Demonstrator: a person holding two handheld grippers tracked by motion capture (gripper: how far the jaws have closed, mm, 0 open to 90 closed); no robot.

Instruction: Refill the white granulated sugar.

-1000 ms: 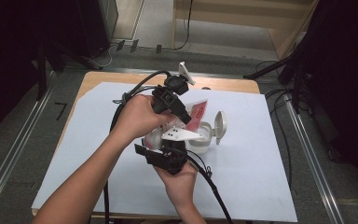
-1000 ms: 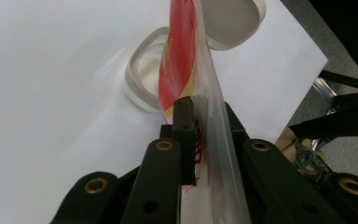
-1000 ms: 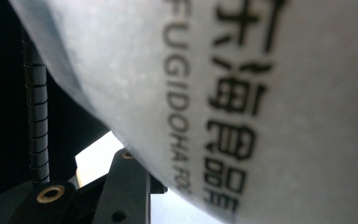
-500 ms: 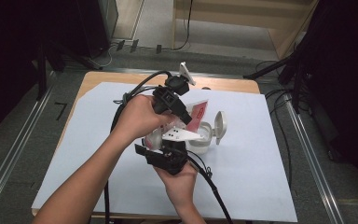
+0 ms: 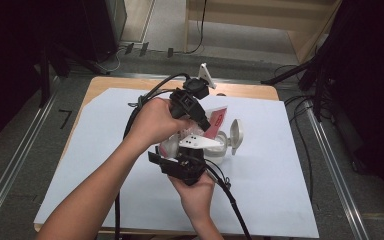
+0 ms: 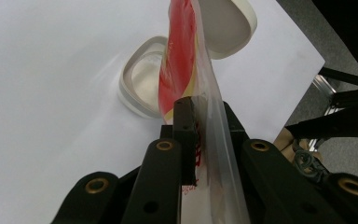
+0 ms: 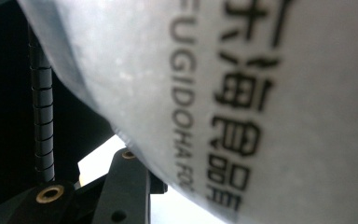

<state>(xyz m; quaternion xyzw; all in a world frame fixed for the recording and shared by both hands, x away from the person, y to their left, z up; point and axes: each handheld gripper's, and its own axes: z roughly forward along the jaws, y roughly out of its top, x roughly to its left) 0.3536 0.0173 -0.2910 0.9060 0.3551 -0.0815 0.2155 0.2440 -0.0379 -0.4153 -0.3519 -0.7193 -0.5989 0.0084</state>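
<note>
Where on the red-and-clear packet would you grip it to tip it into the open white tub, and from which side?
Grip the packet at its flat sealed end, from above, as the left gripper does: the thin film fits between the jaws, and its mouth hangs toward the tub.

We see a wooden table (image 5: 105, 85) whose top is almost wholly covered by a white sheet (image 5: 275, 165), so that bare wood shows along the far edge. Under it and around it lies a grey floor (image 5: 25, 165). Metal rails (image 5: 10, 170) run along both sides of the table, one at the left and one at the right (image 5: 335, 165). Beyond the far edge, light wooden furniture (image 5: 260, 15) stands on the floor, and a black cable (image 5: 200, 35) hangs down before it. Black stands (image 5: 315, 75) rise at the right, with cables (image 5: 300, 125) trailing across the floor beside them. The far corners are dark, while the light falls bright and even on the tabletop.
</note>
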